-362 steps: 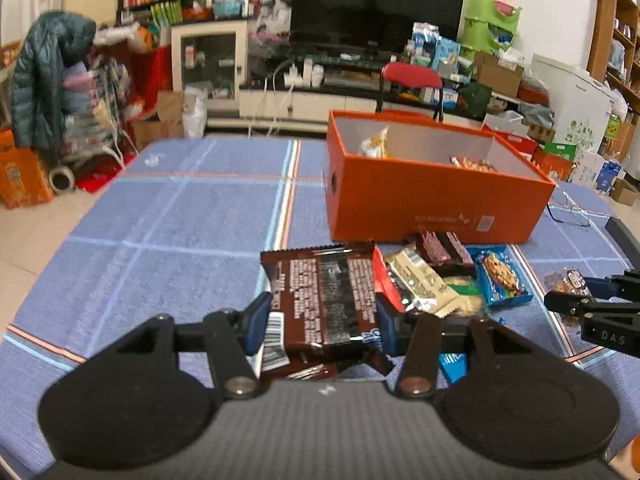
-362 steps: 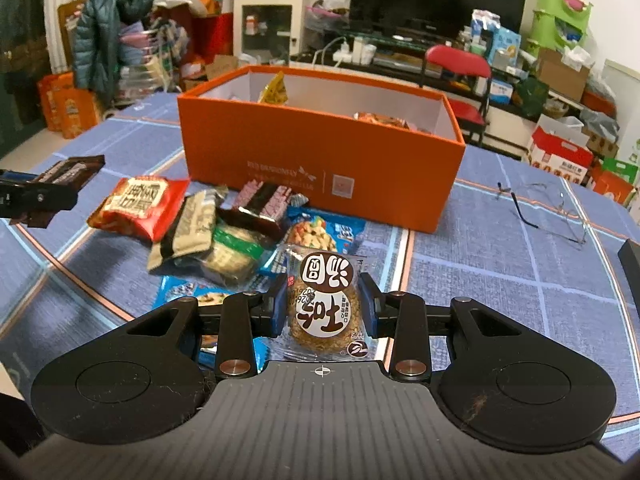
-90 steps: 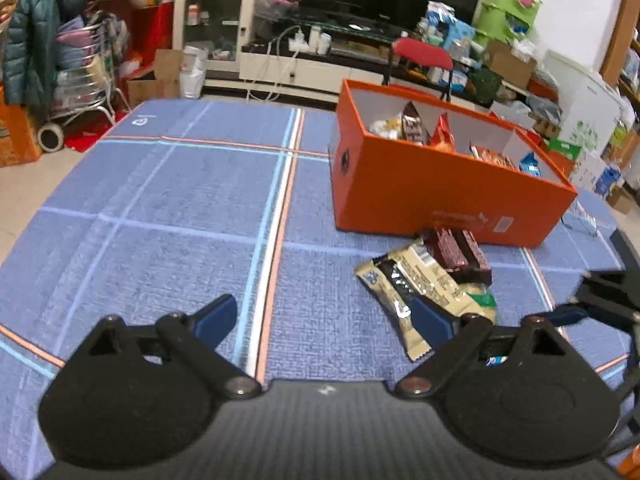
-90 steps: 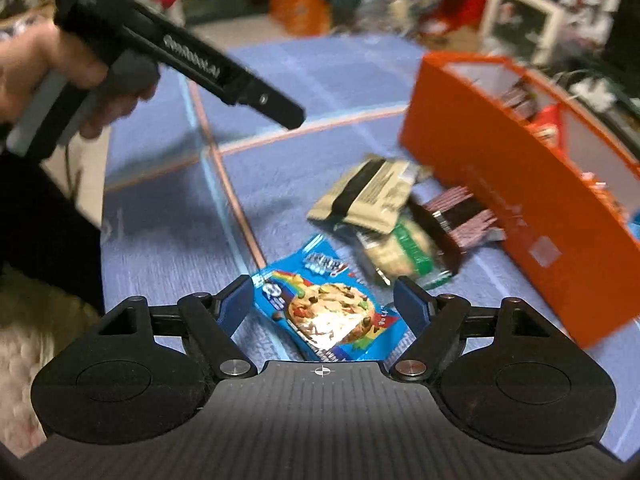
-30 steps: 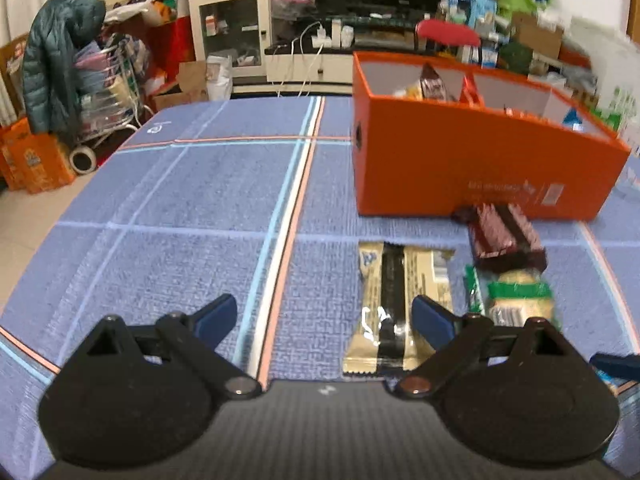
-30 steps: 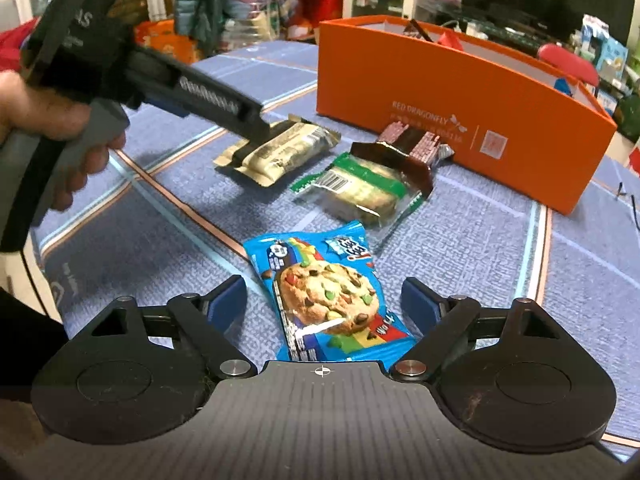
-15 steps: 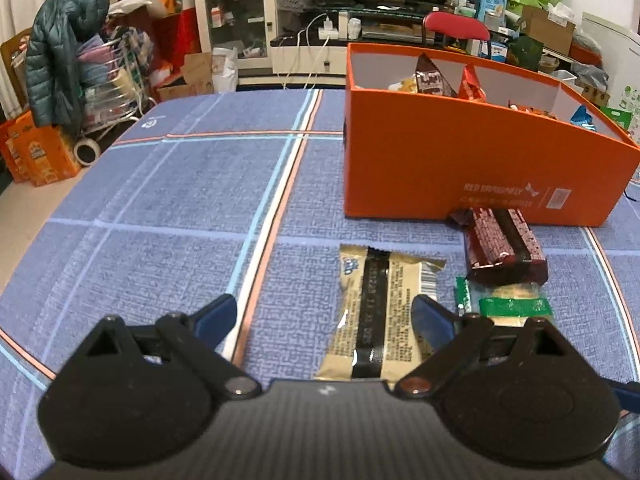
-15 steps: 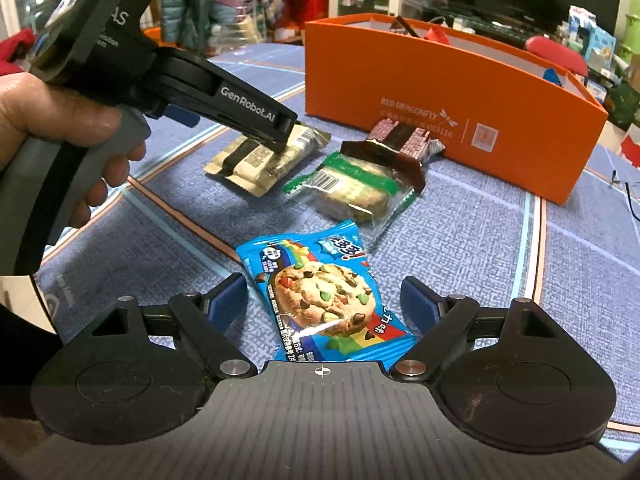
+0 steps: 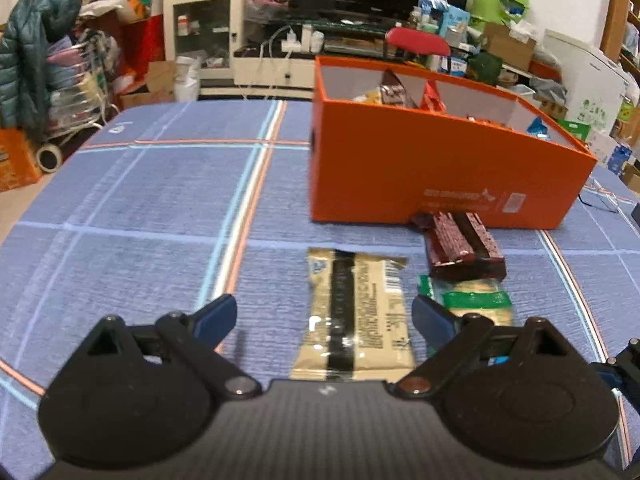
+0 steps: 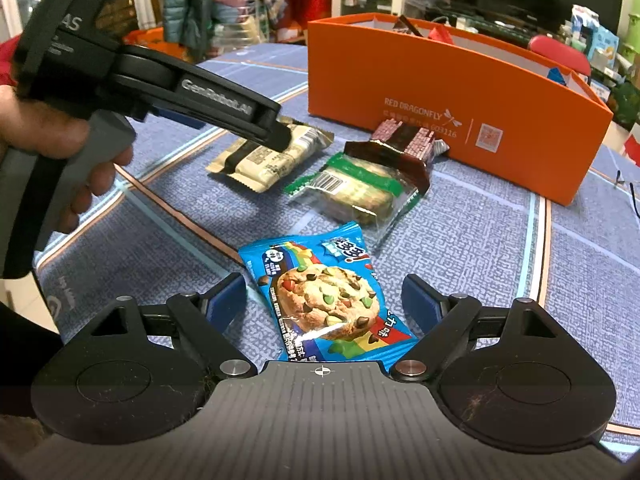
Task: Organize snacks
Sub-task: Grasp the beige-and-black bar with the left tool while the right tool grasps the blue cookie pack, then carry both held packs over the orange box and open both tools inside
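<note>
My left gripper (image 9: 323, 312) is open, its jaws straddling a beige snack bar with a black stripe (image 9: 352, 312) that lies flat on the blue cloth; the bar also shows in the right wrist view (image 10: 268, 156). My right gripper (image 10: 324, 300) is open around a blue cookie packet (image 10: 324, 296) on the cloth. A green-banded cracker pack (image 10: 356, 194) and a dark brown chocolate pack (image 10: 400, 148) lie before the orange box (image 10: 460, 88), which holds several snacks (image 9: 400, 94).
The left gripper's body and the hand holding it (image 10: 100, 100) fill the left of the right wrist view. Glasses (image 10: 628, 196) lie on the cloth right of the box. The table edge (image 9: 24, 184) curves at the left; a cluttered room lies beyond.
My left gripper has moved forward and lower over the beige bar, which now lies between its open jaws. My right gripper has edged closer over the cookie packet.
</note>
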A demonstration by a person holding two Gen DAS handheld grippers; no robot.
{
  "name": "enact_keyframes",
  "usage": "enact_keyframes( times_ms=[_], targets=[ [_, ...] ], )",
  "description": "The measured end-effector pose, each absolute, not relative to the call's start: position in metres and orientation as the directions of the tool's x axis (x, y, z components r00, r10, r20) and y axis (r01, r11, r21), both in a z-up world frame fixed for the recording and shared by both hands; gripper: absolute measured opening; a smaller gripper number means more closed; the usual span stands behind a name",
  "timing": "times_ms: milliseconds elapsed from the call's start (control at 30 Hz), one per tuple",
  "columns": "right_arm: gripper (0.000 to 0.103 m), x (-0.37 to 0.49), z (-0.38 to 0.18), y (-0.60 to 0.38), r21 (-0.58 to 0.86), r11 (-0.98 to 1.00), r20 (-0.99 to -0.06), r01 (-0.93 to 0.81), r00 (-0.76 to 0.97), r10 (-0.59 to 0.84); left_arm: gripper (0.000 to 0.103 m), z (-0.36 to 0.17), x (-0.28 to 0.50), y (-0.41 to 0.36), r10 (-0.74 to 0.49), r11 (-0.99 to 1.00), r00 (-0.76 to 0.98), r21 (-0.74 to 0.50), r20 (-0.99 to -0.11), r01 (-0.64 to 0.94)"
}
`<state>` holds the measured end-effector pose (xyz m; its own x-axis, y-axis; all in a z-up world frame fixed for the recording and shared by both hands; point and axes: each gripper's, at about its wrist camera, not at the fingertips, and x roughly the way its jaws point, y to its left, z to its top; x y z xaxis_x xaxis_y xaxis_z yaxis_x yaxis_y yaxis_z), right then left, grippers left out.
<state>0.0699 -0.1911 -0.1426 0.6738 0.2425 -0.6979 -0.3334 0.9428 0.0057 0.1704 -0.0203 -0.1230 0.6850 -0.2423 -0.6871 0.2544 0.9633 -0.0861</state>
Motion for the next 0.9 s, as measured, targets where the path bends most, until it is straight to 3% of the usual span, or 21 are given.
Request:
enact_keyframes(
  times_ms=[300,433,467,500,533,567,600,900],
  targets=[
    [0.077,0.068,-0.143,-0.192,0.006,0.939,-0.695,-0.343,0.674,0.251,0.093,-0.138,0.186,-0.031,-0.251,0.961,0.654,-0.102,-0.714,0.257],
    [0.072,0.068,-0.142,-0.194,0.011,0.94,-0.697,-0.342,0.671,0.252,0.092,-0.14,0.186,-0.032,-0.244,0.961,0.658,-0.089,-0.712,0.26],
    [0.071,0.069,-0.142,-0.195,0.014,0.941,-0.697,-0.338,0.672,0.251,0.09,-0.139,0.186,-0.032,-0.241,0.962,0.659,-0.088,-0.713,0.258],
    [0.066,0.069,-0.141,-0.196,0.014,0.943,-0.698,-0.333,0.672,0.248,0.08,-0.139,0.185,-0.032,-0.24,0.963,0.659,-0.086,-0.713,0.257],
    [0.051,0.069,-0.14,-0.196,0.018,0.942,-0.698,-0.334,0.67,0.251,0.071,-0.137,0.184,-0.033,-0.239,0.962,0.661,-0.079,-0.711,0.263],
    [0.045,0.07,-0.138,-0.196,0.019,0.941,-0.701,-0.339,0.666,0.254,0.048,-0.136,0.183,-0.034,-0.244,0.958,0.659,-0.071,-0.712,0.278],
    [0.037,0.07,-0.136,-0.195,0.017,0.939,-0.71,-0.343,0.658,0.253,0.042,-0.135,0.182,-0.035,-0.244,0.956,0.657,-0.062,-0.714,0.288],
    [0.033,0.062,-0.133,-0.185,-0.039,0.93,-0.718,-0.367,0.657,0.229,0.042,-0.127,0.176,-0.023,-0.277,0.95,0.643,-0.104,-0.714,0.294]
  ],
)
